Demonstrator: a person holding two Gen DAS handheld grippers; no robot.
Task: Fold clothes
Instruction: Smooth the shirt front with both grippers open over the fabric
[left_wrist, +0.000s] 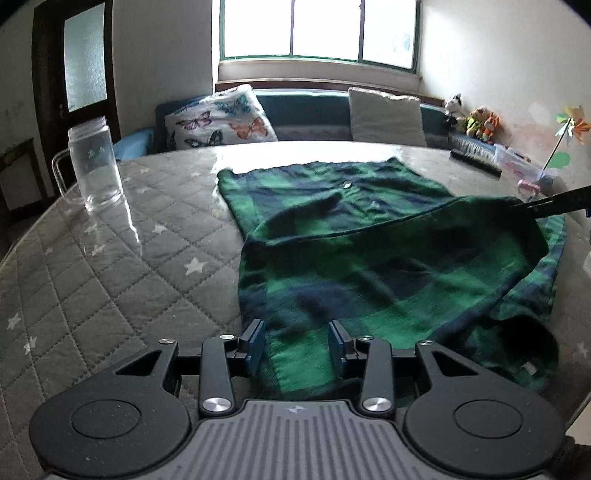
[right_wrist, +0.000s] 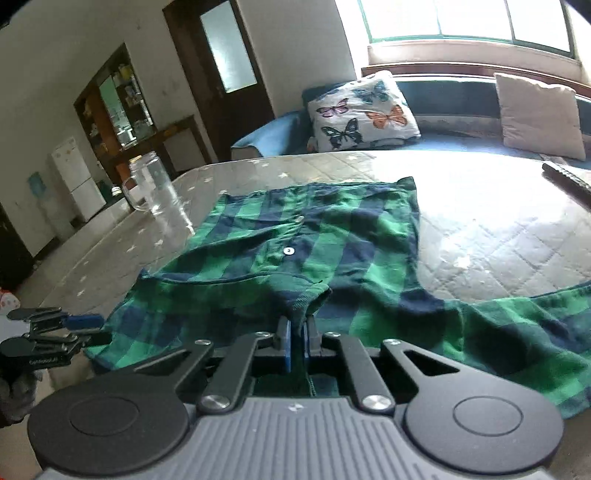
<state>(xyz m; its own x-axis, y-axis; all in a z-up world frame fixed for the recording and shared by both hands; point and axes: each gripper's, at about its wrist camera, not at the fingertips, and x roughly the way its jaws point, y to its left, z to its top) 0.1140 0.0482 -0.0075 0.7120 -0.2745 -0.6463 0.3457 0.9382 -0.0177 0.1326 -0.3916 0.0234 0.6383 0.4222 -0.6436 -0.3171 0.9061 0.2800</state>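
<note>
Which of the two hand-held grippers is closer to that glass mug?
The left hand-held gripper. The glass mug stands ahead on its left; the right hand-held gripper pinches the green shirt on the side away from the mug.

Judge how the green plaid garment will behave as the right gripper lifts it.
Likely floppy: the green plaid garment already drapes and wrinkles from the right gripper. Probably light, since one pinched edge tents it. The rest should drag across the quilted table.

Bright window (left_wrist: 319, 27) — blue sofa (right_wrist: 454, 99), dark door (right_wrist: 225, 51).
</note>
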